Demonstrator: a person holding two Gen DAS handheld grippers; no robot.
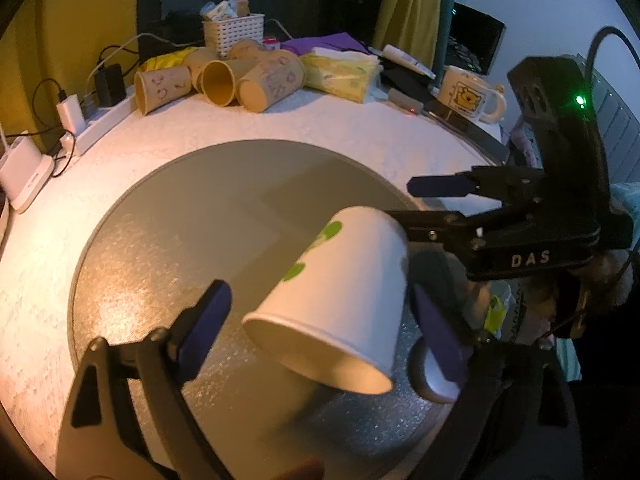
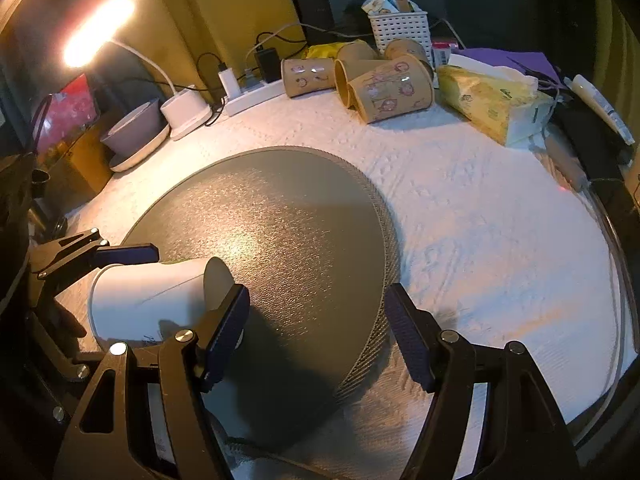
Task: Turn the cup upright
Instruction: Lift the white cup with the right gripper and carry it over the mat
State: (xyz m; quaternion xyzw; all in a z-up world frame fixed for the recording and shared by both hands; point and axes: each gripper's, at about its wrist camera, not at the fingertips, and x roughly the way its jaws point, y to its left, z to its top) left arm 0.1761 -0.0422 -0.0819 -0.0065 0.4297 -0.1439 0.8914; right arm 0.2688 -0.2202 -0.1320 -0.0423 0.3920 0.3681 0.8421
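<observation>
A white paper cup [image 1: 340,296] with green marks is tilted on its side above the round grey mat [image 1: 192,220], its open mouth toward the left wrist camera. My left gripper [image 1: 320,328] is open, its blue pads either side of the cup; whether they touch it I cannot tell. My right gripper [image 1: 412,200] comes in from the right, open, one finger by the cup's base. In the right wrist view the cup [image 2: 152,300] lies at lower left, base toward the mat [image 2: 280,248], between the left gripper's fingers [image 2: 128,254]. My right gripper [image 2: 316,328] is open and empty.
Several brown paper cups [image 1: 216,80] lie at the table's back by a white basket [image 1: 234,34], a tissue pack [image 1: 344,72] and a yellow-print mug [image 1: 472,96]. A power strip with chargers [image 1: 92,120] lines the left. A lit lamp [image 2: 98,30] and bowl [image 2: 136,136] stand far left.
</observation>
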